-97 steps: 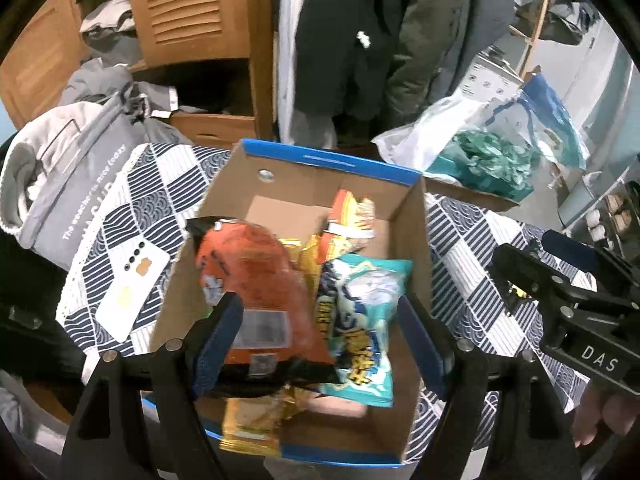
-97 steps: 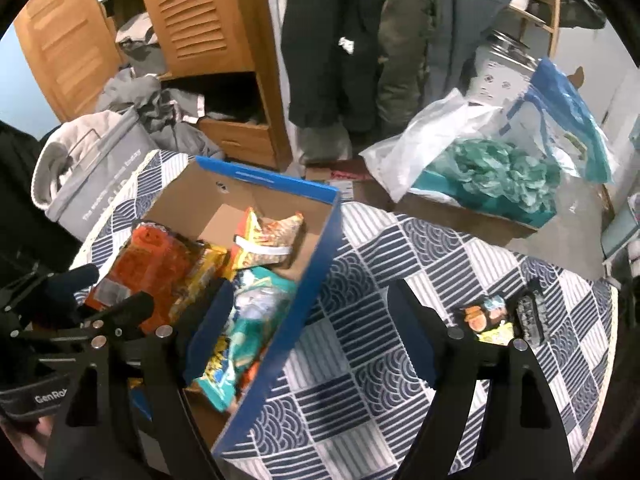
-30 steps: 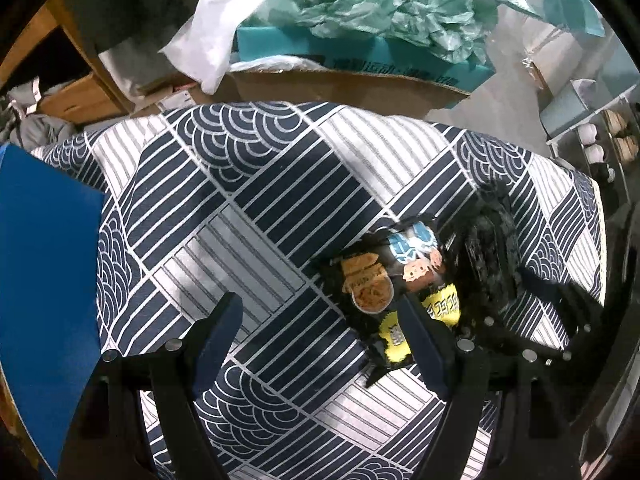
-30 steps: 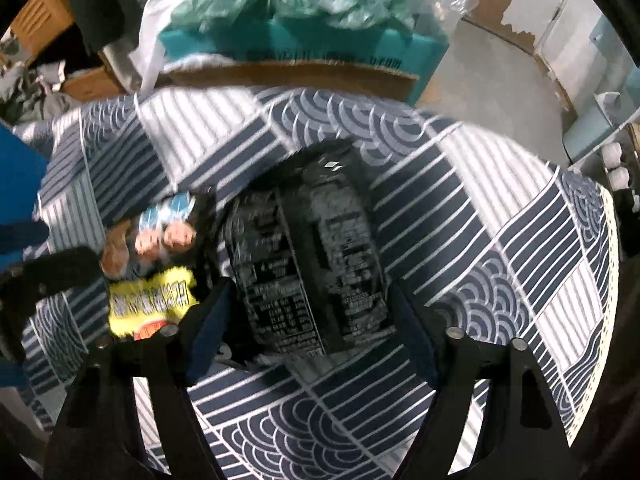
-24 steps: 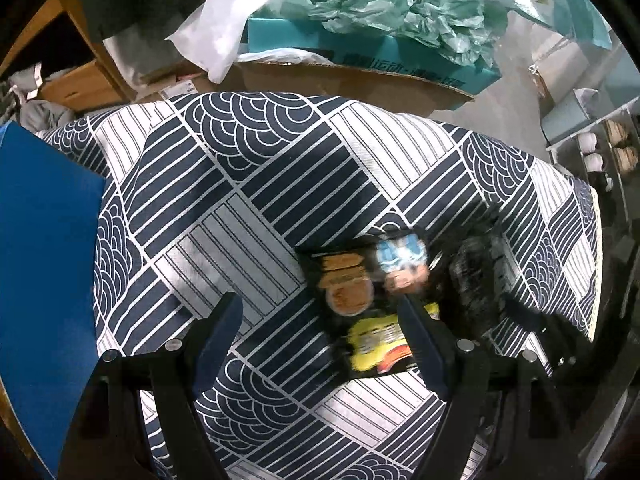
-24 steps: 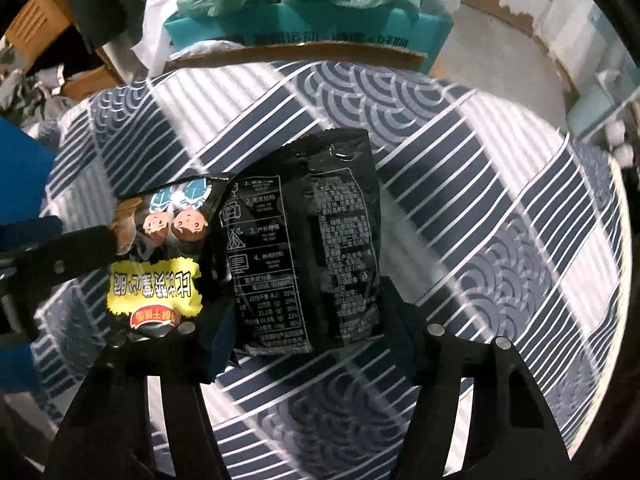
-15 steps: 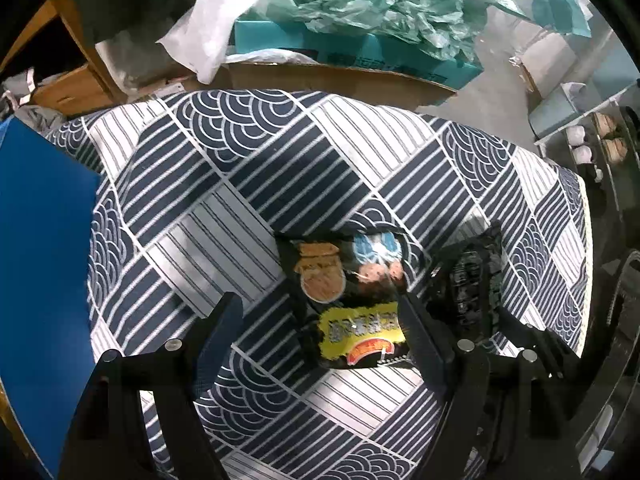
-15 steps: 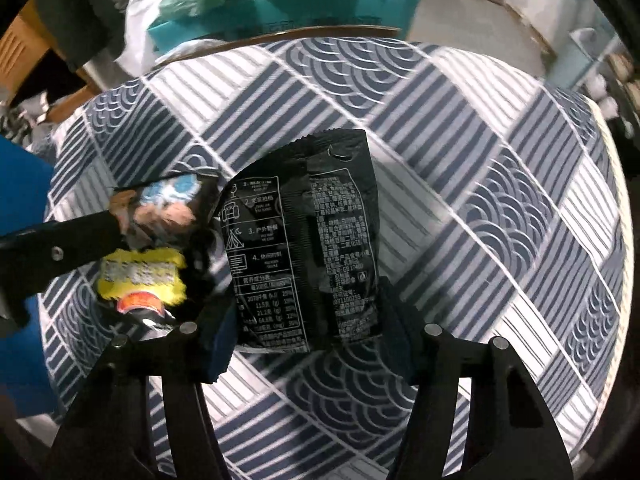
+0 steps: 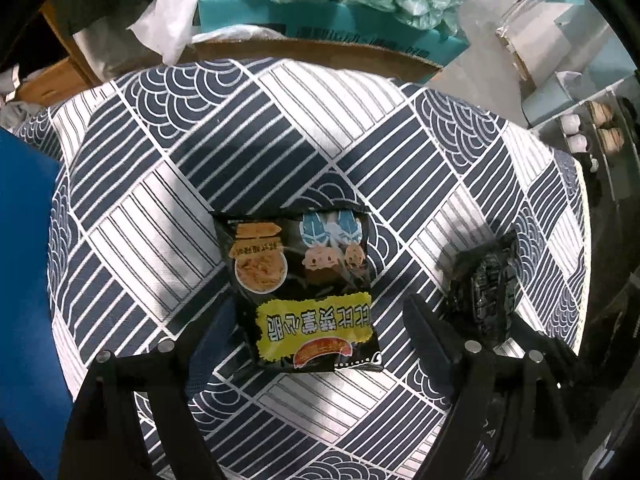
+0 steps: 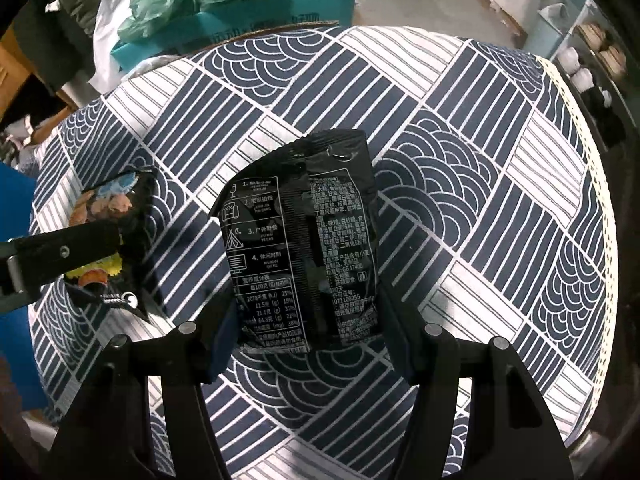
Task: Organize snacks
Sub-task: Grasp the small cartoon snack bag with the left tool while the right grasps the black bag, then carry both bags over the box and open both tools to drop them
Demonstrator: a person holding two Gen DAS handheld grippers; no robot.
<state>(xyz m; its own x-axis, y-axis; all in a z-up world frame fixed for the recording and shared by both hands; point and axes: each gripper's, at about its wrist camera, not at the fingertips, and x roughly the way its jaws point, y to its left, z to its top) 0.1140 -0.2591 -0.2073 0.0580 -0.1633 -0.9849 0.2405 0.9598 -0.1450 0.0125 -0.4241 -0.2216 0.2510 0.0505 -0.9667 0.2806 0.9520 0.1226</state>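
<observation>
The right gripper [image 10: 306, 344] is clamped on the black pack [image 10: 304, 236]; a thin edge grip may slip. The left gripper [image 9: 308, 332], spread wide, straddles the yellow pack [image 9: 304, 288]; its jaws have just been opening.

**Both grippers pointed down, left wide, right clamped**

Left gripper [image 9: 310, 320]: pointing straight down, jaws wide apart and just been opening further. Fingers [image 9: 430, 328] stand clear on either side of the yellow-label snack packet [image 9: 304, 284]; pads not touching it. In the right wrist view one left finger [image 10: 60, 256] crosses in from the left edge, lying over that same packet.

Right gripper [image 10: 308, 340]: tilted steeply down, jaws partway closed, closed further within the last second. Pads press both side edges of the black snack packet [image 10: 304, 240] at its near end. Black arms and pivot bolts frame the bottom of both views.
</observation>
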